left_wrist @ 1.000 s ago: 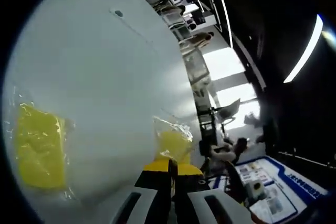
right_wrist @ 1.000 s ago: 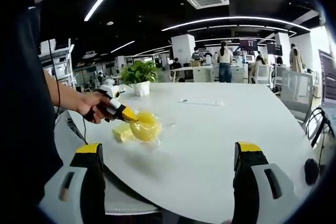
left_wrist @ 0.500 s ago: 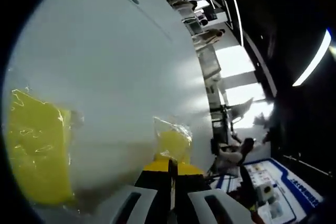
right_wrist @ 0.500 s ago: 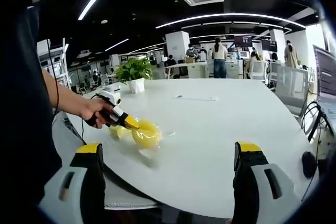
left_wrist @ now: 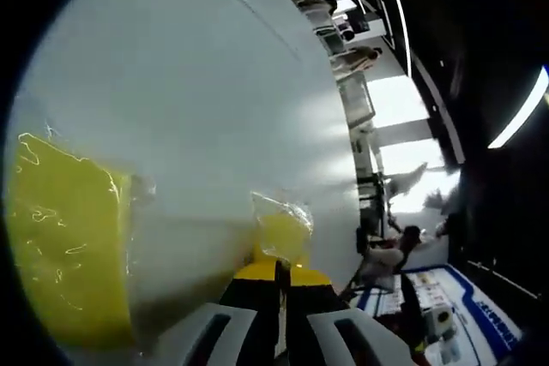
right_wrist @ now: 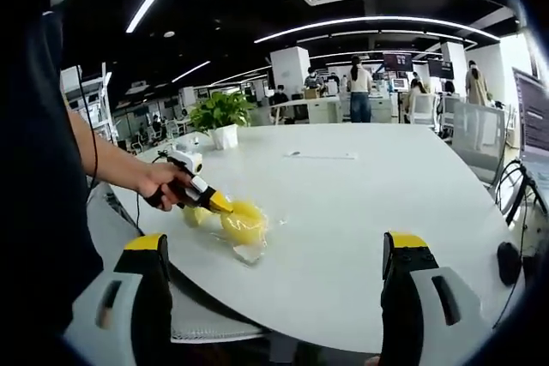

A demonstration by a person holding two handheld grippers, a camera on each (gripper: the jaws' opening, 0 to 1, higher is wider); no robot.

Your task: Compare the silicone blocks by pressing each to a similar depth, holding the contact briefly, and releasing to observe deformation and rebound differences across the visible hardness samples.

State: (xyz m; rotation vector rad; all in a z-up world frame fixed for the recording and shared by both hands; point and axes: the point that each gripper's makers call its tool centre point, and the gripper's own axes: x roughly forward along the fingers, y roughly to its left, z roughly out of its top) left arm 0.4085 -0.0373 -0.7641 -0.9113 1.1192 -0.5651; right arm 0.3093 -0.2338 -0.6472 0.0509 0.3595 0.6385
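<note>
Left gripper view: the left hand-held gripper (left_wrist: 276,267) is clamped on a bagged yellow block (left_wrist: 283,233) over the white bench (left_wrist: 214,109); another glossy wrapped block (left_wrist: 69,237) lies beside.

Right gripper view: the right hand-held gripper (right_wrist: 273,256) hangs wide apart. Next, probably release and watch rebound.

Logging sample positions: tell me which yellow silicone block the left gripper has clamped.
The small bagged block, pinched at the left gripper tips; the larger bagged block lies apart on the white table.

left gripper (left_wrist: 276,276): yellow-tipped black jaws, grey bases | right gripper (right_wrist: 273,255): same | dark top (right_wrist: 34,212)
</note>
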